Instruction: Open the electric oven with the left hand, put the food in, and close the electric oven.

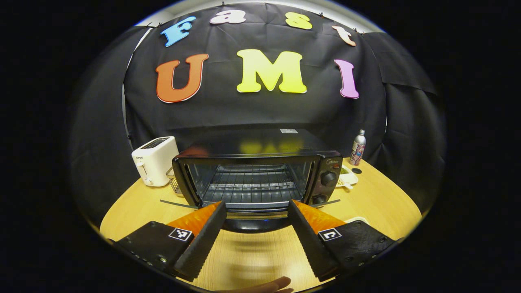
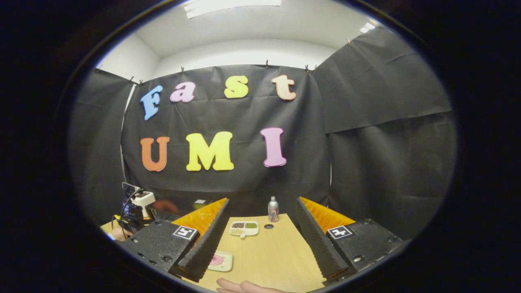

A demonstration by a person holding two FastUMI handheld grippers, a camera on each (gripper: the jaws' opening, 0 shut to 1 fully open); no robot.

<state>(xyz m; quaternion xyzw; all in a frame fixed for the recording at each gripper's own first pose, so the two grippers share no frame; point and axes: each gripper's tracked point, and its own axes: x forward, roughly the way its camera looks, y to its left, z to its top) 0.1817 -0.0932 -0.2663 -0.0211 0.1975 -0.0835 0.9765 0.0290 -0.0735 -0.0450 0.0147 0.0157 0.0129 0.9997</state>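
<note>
The black electric oven (image 1: 325, 162) stands at the middle of the wooden table, its wire rack (image 1: 248, 183) plainly visible inside. Its door (image 1: 252, 219) appears folded down toward me, seen edge-on. My left gripper (image 1: 256, 203) is open, its fingertips flanking the door's front edge without pressing on it. In the right gripper view, my right gripper (image 2: 262, 200) hangs open and empty above the table. A small plate holding pink food (image 2: 220, 260) lies beside its left finger. Farther left in that view are the other gripper (image 2: 136, 201) and the hand holding it.
A white toaster (image 1: 154, 160) and a wire basket (image 1: 174, 183) stand left of the oven. To its right are a white divided tray of food (image 2: 243, 228), a small bottle (image 2: 273, 208) and a black cap (image 2: 268, 226). Fingers (image 1: 264, 285) show at the table's near edge.
</note>
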